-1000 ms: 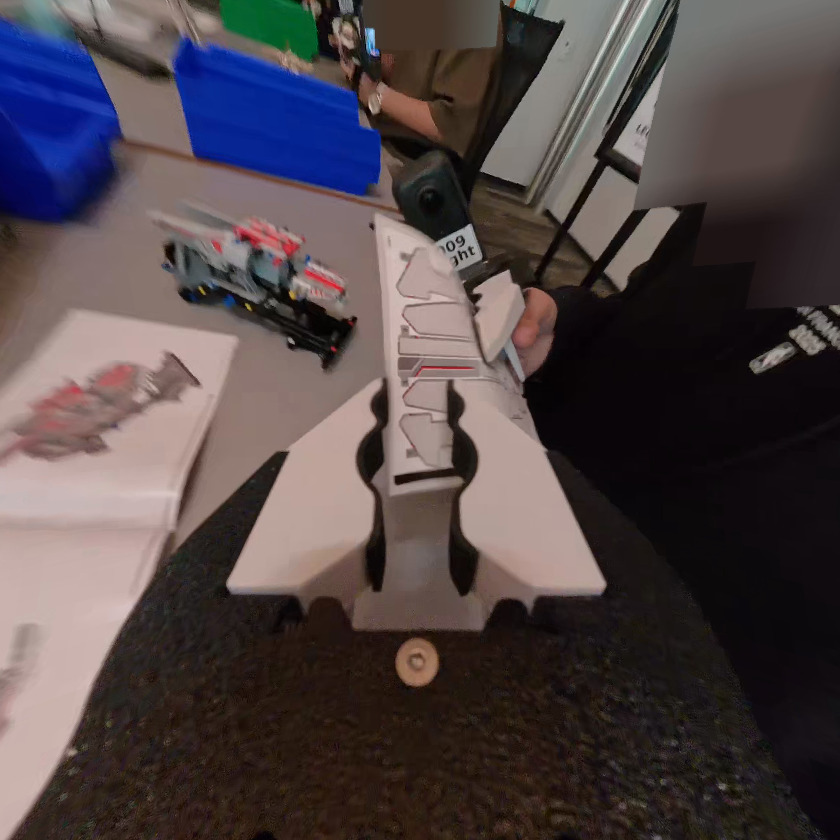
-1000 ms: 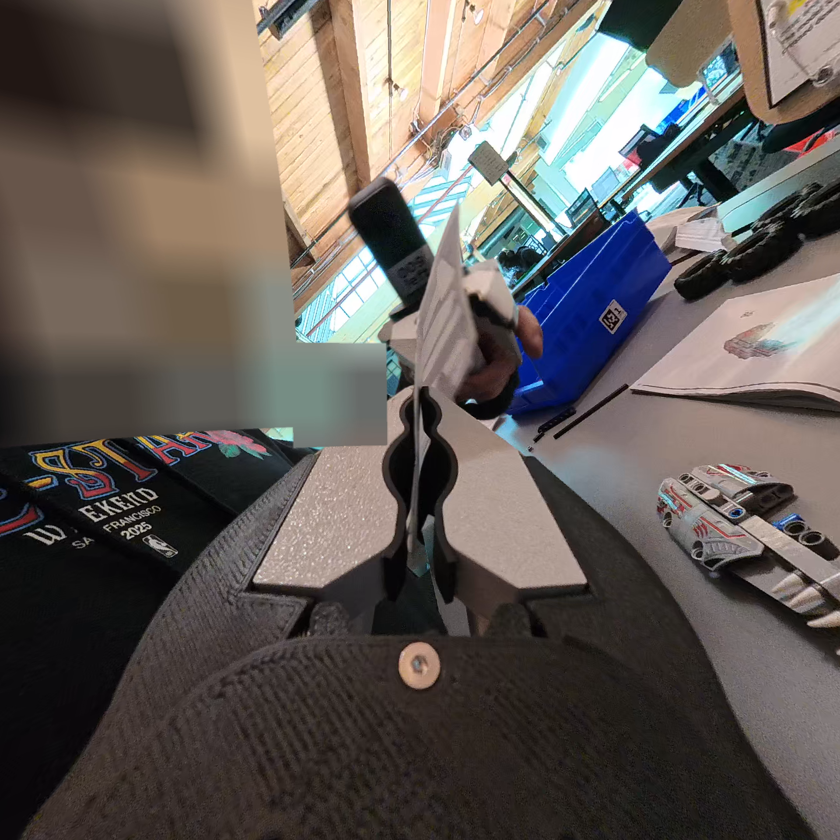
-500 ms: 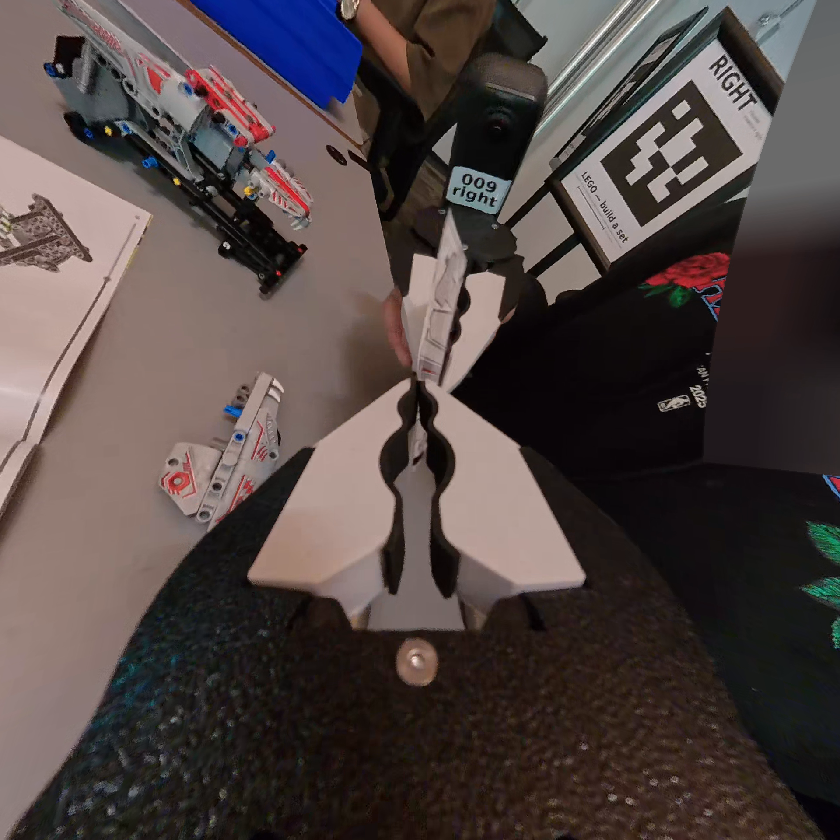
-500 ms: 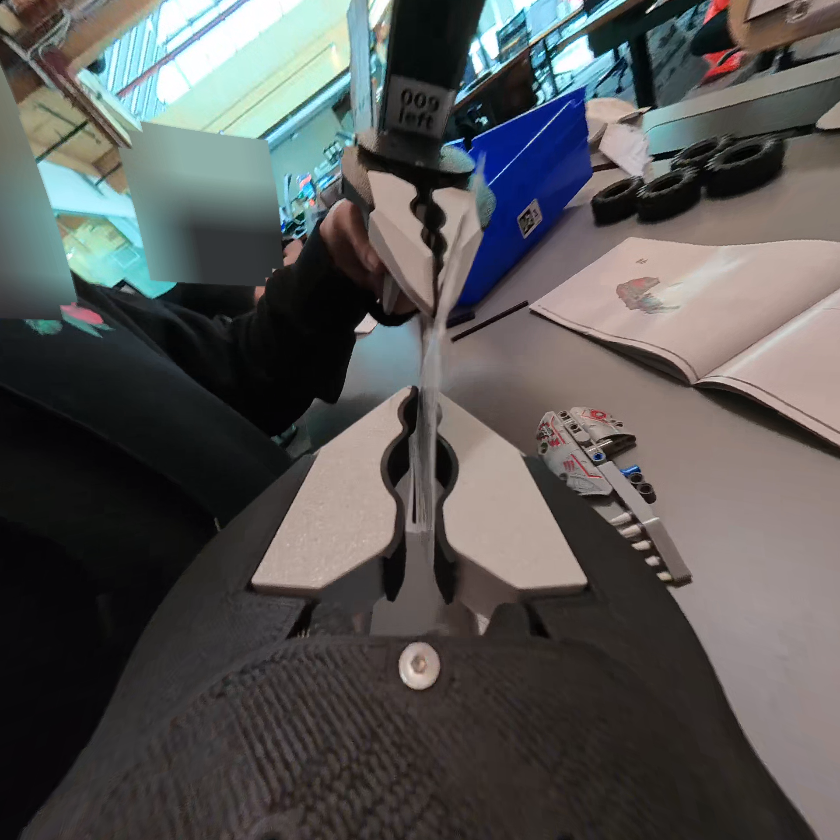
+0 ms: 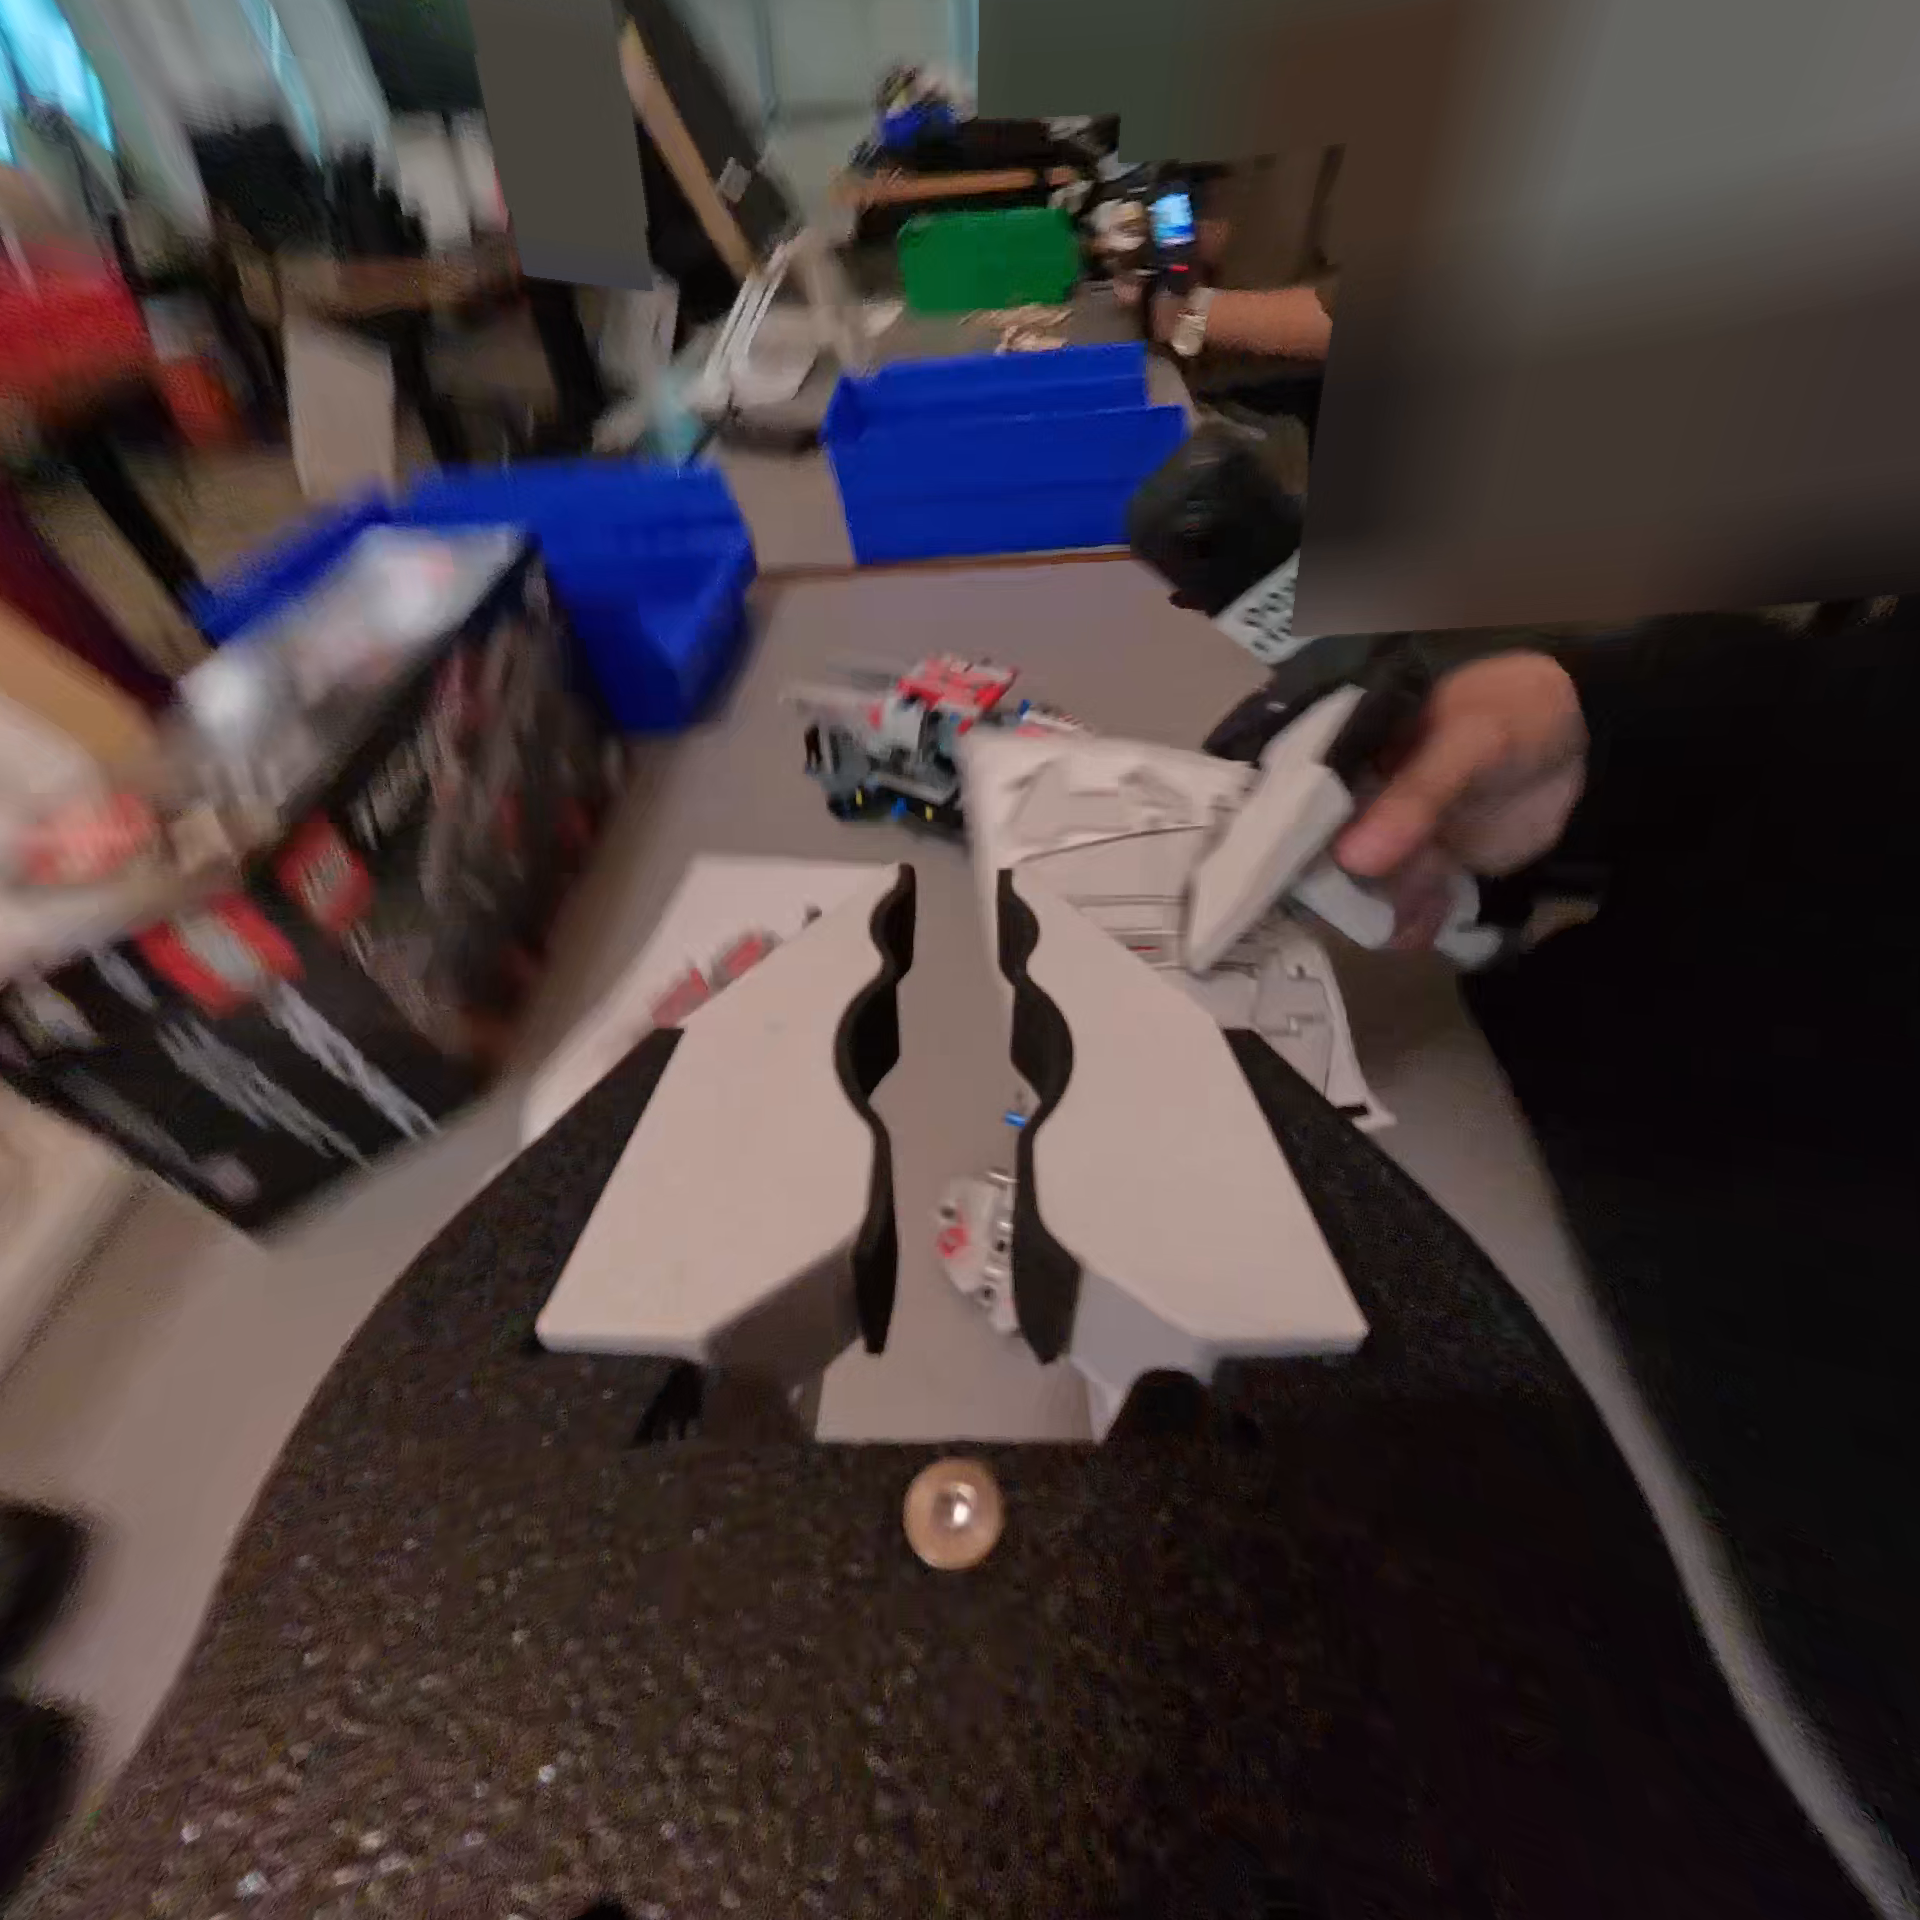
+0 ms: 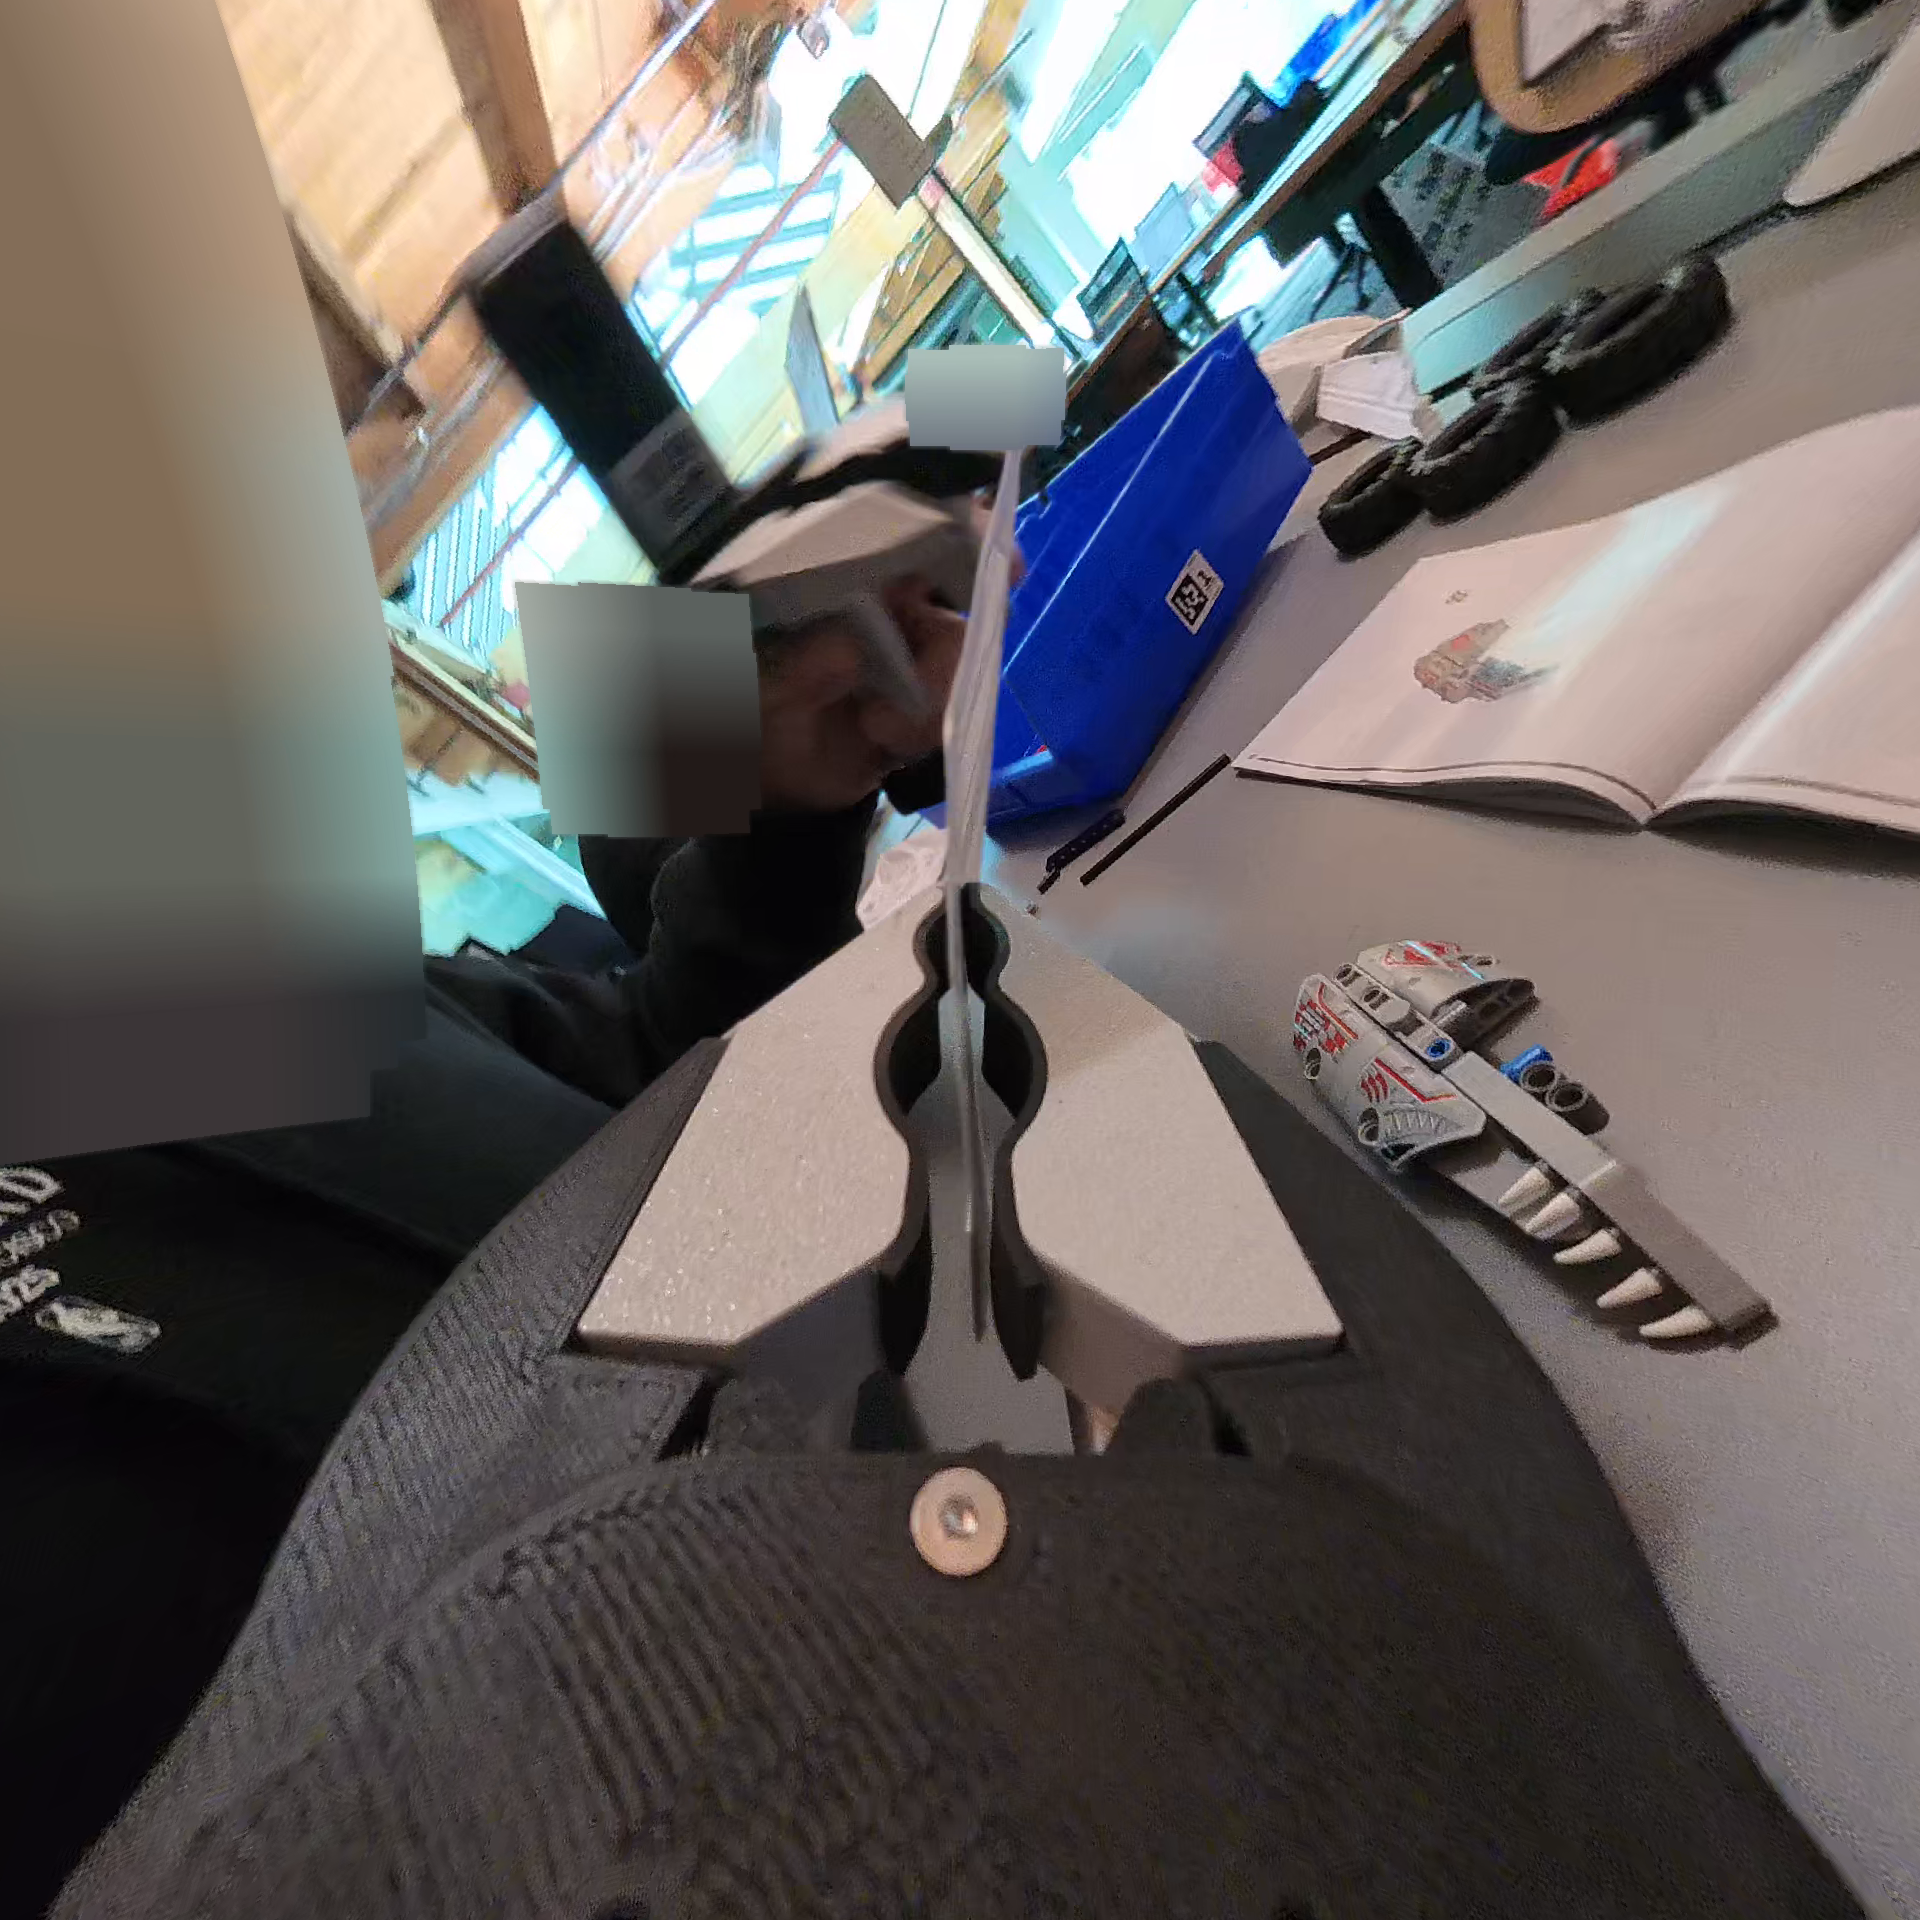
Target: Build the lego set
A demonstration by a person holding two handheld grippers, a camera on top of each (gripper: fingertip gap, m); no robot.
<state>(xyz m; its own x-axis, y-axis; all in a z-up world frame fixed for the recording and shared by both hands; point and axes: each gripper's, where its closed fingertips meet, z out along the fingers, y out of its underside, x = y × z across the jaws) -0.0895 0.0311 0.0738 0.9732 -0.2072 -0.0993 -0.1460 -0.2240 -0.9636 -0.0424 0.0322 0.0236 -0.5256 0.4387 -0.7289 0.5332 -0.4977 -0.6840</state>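
Observation:
My left gripper [image 5: 951, 883] is open and empty, its jaws standing apart above the grey table [image 5: 1039, 644]. A small grey and red lego sub-assembly [image 5: 977, 1247] lies on the table and shows between the jaws. My right gripper [image 6: 966, 904] is shut on a white sticker sheet [image 6: 977, 727], seen edge-on in its own view. In the left wrist view the right gripper [image 5: 1247, 831] holds the crumpled sheet [image 5: 1081, 821] at right. The sub-assembly with white teeth [image 6: 1455, 1091] lies right of the right gripper. A partly built lego truck [image 5: 904, 727] stands farther back.
An open instruction booklet [image 6: 1610, 665] lies on the table, also under the left gripper [image 5: 769, 914]. The black lego box [image 5: 312, 883] stands at left. Blue bins [image 5: 997, 457] [image 6: 1143, 582] sit behind. Black tyres [image 6: 1507, 416] and a black axle [image 6: 1153, 821] lie beyond. The left gripper's tips are roughly 7 cm from the right gripper's. The partly built lego truck [image 5: 904, 727] is about equally far from each gripper, around 25 cm.
My left gripper has let go of the sticker sheet, opened and swung away to face the table. My right gripper still holds the sheet, now alone.

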